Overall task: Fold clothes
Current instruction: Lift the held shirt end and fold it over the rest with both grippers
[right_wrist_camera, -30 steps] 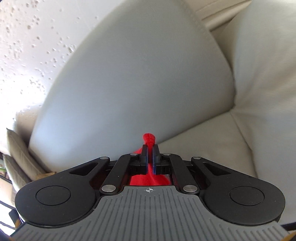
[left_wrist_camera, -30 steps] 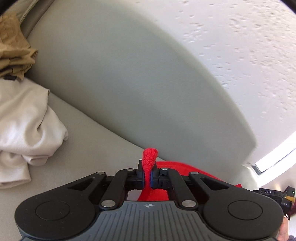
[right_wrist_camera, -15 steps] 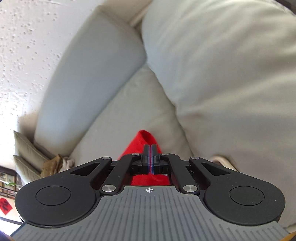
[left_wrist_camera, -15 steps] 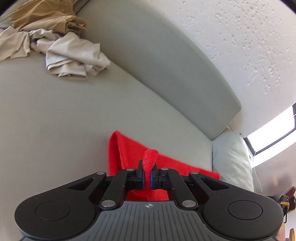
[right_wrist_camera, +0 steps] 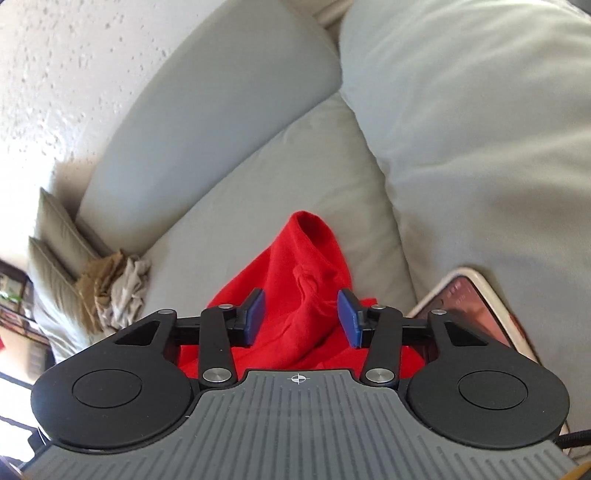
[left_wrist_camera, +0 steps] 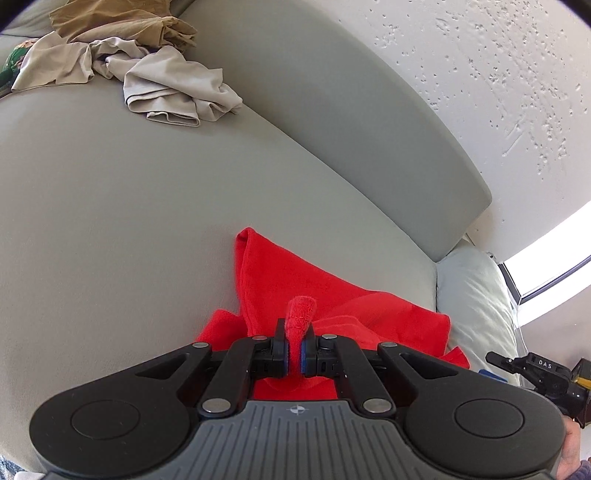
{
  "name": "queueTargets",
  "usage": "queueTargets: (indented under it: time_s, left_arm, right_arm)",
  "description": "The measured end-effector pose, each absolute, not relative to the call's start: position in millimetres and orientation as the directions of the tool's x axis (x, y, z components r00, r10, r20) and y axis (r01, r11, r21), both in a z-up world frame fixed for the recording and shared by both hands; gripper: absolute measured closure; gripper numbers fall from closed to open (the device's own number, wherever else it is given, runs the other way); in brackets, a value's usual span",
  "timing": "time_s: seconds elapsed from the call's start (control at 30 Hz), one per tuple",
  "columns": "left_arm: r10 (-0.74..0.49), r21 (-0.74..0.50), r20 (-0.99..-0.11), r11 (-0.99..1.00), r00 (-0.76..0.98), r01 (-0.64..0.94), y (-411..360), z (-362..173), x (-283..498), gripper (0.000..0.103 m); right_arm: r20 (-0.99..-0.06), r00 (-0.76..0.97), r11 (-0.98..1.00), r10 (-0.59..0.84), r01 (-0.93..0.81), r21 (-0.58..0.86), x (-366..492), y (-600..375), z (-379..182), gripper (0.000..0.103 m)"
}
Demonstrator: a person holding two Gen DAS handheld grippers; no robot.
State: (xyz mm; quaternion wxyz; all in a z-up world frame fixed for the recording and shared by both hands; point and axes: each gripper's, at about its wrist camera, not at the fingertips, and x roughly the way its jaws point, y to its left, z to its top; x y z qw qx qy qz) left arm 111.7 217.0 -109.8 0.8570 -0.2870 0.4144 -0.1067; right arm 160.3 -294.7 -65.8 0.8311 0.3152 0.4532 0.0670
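A red knit garment [left_wrist_camera: 295, 280] lies bunched on the grey sofa seat [left_wrist_camera: 110, 221]. My left gripper [left_wrist_camera: 294, 355] is shut on a pinched fold of it, and a small red tuft sticks up past the pads. In the right wrist view the same red garment [right_wrist_camera: 310, 266] slumps on the seat between the blue pads [right_wrist_camera: 255, 317] of my right gripper [right_wrist_camera: 301, 317]. Those jaws are opening and the pads stand clear of the cloth. The other gripper's tip [left_wrist_camera: 539, 369] shows at the right edge of the left wrist view.
A crumpled beige garment [left_wrist_camera: 177, 88] and a tan one [left_wrist_camera: 122, 22] lie at the far end of the seat. A phone in a pale case [right_wrist_camera: 476, 306] rests on the cushion right of the red cloth. Sofa backrest [left_wrist_camera: 332, 110] and a pale cushion [right_wrist_camera: 480, 110] border the seat.
Both grippers carried the red garment down onto the sofa seat. The right gripper's jaws then parted and let the cloth drop; the left still pinches its fold.
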Motion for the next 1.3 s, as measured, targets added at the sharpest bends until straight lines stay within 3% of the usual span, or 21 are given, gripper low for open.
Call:
queueTargets:
  time_s: [0.23, 0.3, 0.37, 0.57, 0.7, 0.9, 1.2, 1.3]
  left_arm:
    - [-0.422, -0.583, -0.662, 0.809, 0.620, -0.072, 223, -116, 122, 0.100]
    - [-0.420, -0.579, -0.665, 0.812, 0.617, -0.071, 223, -116, 126, 0.100]
    - [-0.416, -0.572, -0.661, 0.818, 0.625, -0.061, 223, -111, 129, 0.100]
    - [-0.439, -0.560, -0.579, 0.827, 0.686, 0.057, 222, -72, 116, 0.100]
    - [-0.443, -0.499, -0.580, 0.856, 0.683, 0.132, 215, -55, 97, 0.100]
    - [-0.403, -0.400, -0.675, 0.904, 0.618, 0.151, 195, -71, 75, 0.100]
    - [-0.393, -0.453, -0.681, 0.889, 0.618, 0.067, 201, -89, 46, 0.100]
    - [-0.368, -0.435, -0.723, 0.900, 0.585, 0.029, 199, -101, 49, 0.099]
  right_arm:
    - [-0.814, 0.467, 0.901, 0.345, 0.078, 0.427, 214, -269, -88, 0.061]
    - [-0.834, 0.455, 0.927, 0.312, 0.046, 0.372, 220, -265, -91, 0.096]
    - [-0.824, 0.487, 0.938, 0.290, 0.025, 0.345, 217, -264, -85, 0.098]
    - [-0.703, 0.637, 0.883, 0.316, 0.074, 0.464, 183, -295, -40, 0.098]
    - [-0.662, 0.666, 0.825, 0.343, 0.123, 0.551, 151, -323, -23, 0.098]
    - [-0.737, 0.587, 0.841, 0.334, 0.168, 0.515, 119, -332, -53, 0.098]
    - [-0.741, 0.616, 0.836, 0.267, 0.234, 0.496, 75, -334, -76, 0.098]
    - [-0.755, 0.606, 0.856, 0.250, 0.226, 0.465, 72, -330, -76, 0.098]
